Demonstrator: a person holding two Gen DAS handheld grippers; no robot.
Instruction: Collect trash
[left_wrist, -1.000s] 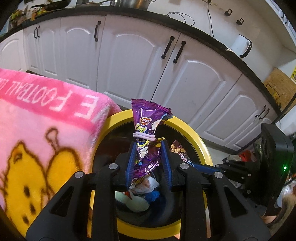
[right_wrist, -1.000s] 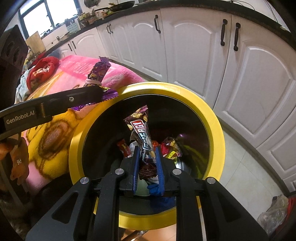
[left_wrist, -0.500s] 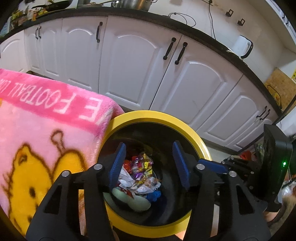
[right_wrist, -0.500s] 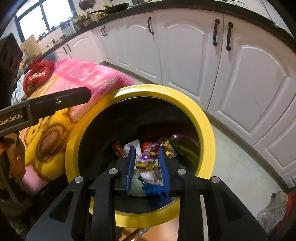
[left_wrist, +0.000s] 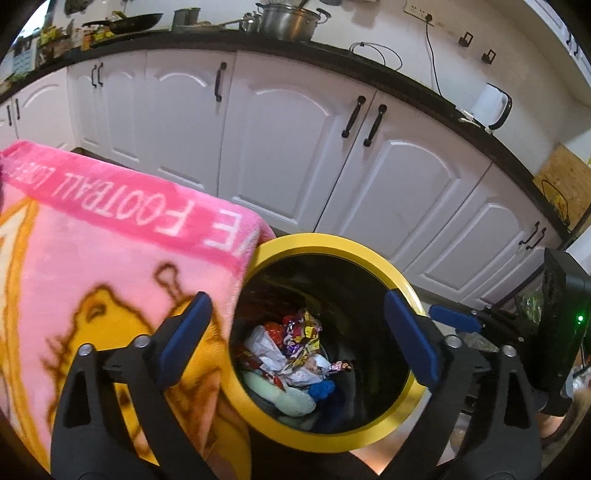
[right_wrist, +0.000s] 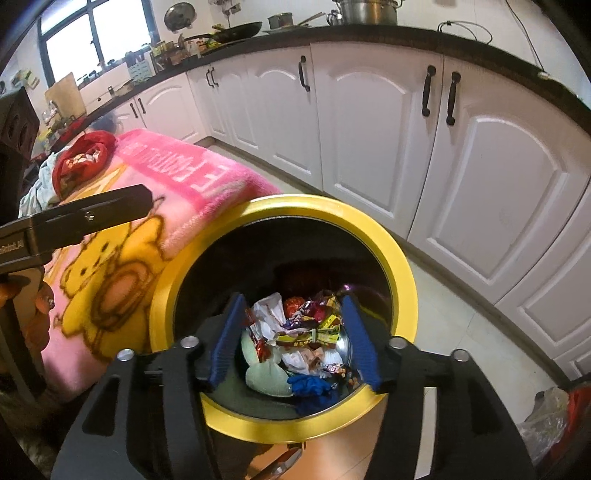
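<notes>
A round bin with a yellow rim (left_wrist: 373, 254) (right_wrist: 402, 280) stands on the floor beside the pink blanket. Snack wrappers and other trash (left_wrist: 295, 347) (right_wrist: 306, 332) lie piled at its bottom. My left gripper (left_wrist: 295, 339) is wide open and empty above the bin, its left finger over the blanket edge. My right gripper (right_wrist: 295, 336) is open and empty over the bin's mouth. The right gripper's blue fingertip (left_wrist: 454, 319) shows at the bin's right side in the left wrist view. The left gripper's black body (right_wrist: 77, 218) crosses the left of the right wrist view.
A pink blanket with yellow cartoon figures (left_wrist: 92, 258) (right_wrist: 147, 206) covers a surface left of the bin. White kitchen cabinets (left_wrist: 288, 147) (right_wrist: 369, 129) stand behind. A red item (right_wrist: 83, 162) lies on the blanket's far end. A plastic bag (right_wrist: 546, 421) sits on the floor at right.
Both grippers opened and let go of their wrappers, which fell into the bin. The left jaws have spread much wider, and both grippers have risen a little.
</notes>
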